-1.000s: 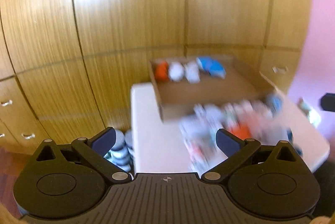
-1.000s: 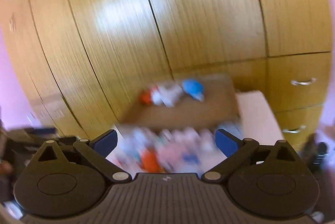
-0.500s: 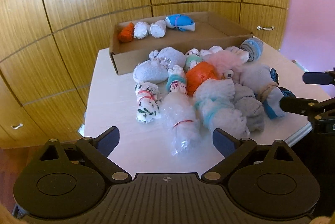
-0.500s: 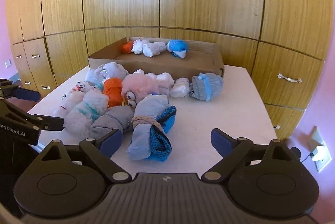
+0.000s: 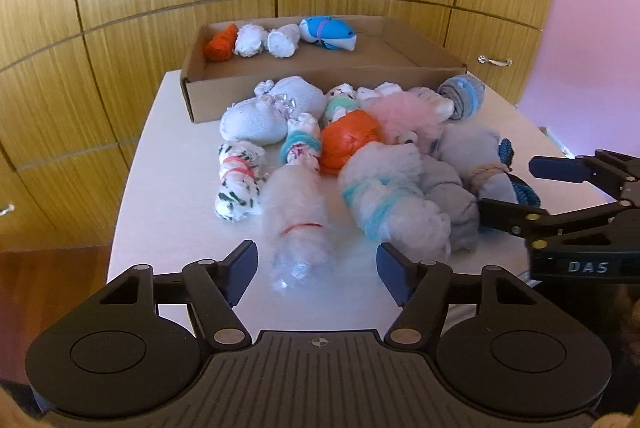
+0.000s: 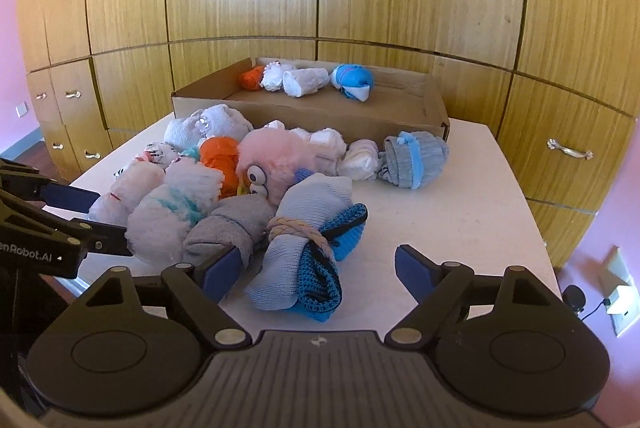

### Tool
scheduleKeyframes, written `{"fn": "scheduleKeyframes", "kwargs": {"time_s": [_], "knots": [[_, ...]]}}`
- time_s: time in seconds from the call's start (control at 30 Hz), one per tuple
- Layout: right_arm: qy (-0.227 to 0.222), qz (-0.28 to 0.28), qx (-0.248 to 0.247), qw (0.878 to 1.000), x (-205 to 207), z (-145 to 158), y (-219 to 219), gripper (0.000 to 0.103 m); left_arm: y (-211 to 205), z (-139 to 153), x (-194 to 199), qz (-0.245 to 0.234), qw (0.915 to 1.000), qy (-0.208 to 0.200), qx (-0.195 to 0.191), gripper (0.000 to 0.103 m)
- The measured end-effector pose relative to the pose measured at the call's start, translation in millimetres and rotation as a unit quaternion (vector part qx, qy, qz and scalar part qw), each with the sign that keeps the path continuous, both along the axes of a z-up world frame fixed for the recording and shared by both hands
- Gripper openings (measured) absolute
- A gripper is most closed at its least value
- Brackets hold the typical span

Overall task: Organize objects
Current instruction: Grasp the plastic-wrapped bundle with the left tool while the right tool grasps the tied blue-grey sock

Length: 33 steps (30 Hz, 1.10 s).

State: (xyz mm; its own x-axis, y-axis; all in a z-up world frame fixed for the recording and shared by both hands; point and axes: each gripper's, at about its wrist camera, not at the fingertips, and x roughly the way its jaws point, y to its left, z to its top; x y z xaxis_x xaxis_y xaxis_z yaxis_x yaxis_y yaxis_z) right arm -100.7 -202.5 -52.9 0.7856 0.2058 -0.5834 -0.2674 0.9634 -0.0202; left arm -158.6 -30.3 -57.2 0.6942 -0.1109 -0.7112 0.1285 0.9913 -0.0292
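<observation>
A pile of rolled sock bundles lies on a white table (image 5: pixel 168 212). My left gripper (image 5: pixel 316 274) is open around the near end of a white fuzzy bundle with a red band (image 5: pixel 298 224). My right gripper (image 6: pixel 316 274) is open around the near end of a grey and blue bundle tied with a braided band (image 6: pixel 298 256). A cardboard box (image 5: pixel 280 94) at the table's far side holds an orange roll (image 5: pixel 219 44), two white rolls and a blue one (image 5: pixel 326 33). The box also shows in the right wrist view (image 6: pixel 320 118).
Wooden cabinets with metal handles (image 6: pixel 568 148) stand behind and beside the table. The table's near edge is under both grippers. A wall socket with a plug (image 6: pixel 618 302) is at the lower right. The right gripper shows in the left view (image 5: pixel 520 190).
Both grippers have come down and forward to the pile. The left fingers have narrowed around the white fuzzy bundle. The right gripper now frames the grey and blue bundle.
</observation>
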Motion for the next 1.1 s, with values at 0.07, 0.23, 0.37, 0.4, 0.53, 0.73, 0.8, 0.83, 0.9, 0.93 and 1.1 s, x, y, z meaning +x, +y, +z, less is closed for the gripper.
{"fn": "scheduleKeyframes", "kwargs": {"time_s": [0.07,0.23,0.37,0.4,0.53,0.73,0.8,0.83,0.9,0.93,1.1], "knots": [[0.002,0.002,0.001,1.000,2.0,-0.3,-1.6,0.081,-2.1,0.5,-3.1,0.002,0.9999,0.006,-0.010,0.072],[0.013,0.005,0.009,1.000,7.8,-1.6,-2.7,0.073,-3.1,-2.7,-4.2,0.000,1.0000,0.006,0.003,0.070],[0.023,0.007,0.023,0.999,8.7,-2.3,-4.7,0.064,5.7,0.4,-2.0,-0.003,0.9999,0.003,0.009,0.071],[0.023,0.008,0.026,0.999,8.5,-2.4,-5.1,0.062,8.7,1.0,-2.0,-0.002,1.0000,0.003,0.007,0.072],[0.026,0.009,0.040,0.999,8.5,-3.1,-6.7,0.041,16.2,0.4,0.3,0.005,0.9999,0.009,0.006,0.072],[0.025,0.004,0.050,0.998,5.8,-1.3,-11.6,0.037,13.8,-2.6,10.3,-0.003,0.9999,0.016,-0.004,0.064],[0.024,0.001,0.052,0.998,3.8,0.2,-14.1,0.037,12.6,-4.4,13.5,-0.007,0.9997,0.020,-0.011,0.058],[0.023,0.000,0.052,0.998,3.2,0.7,-15.1,0.037,12.6,-5.1,14.5,-0.008,0.9997,0.021,-0.013,0.052],[0.020,-0.001,0.055,0.998,1.2,2.2,-17.7,0.036,12.5,-4.9,14.5,-0.008,0.9997,0.018,-0.013,0.045],[0.020,-0.002,0.058,0.998,0.4,2.8,-19.0,0.036,13.3,-4.9,14.8,-0.010,0.9997,0.018,-0.016,0.044],[0.025,-0.003,0.061,0.998,2.4,1.3,-21.1,0.036,17.6,-2.5,11.7,-0.009,0.9996,0.016,-0.019,0.040]]}}
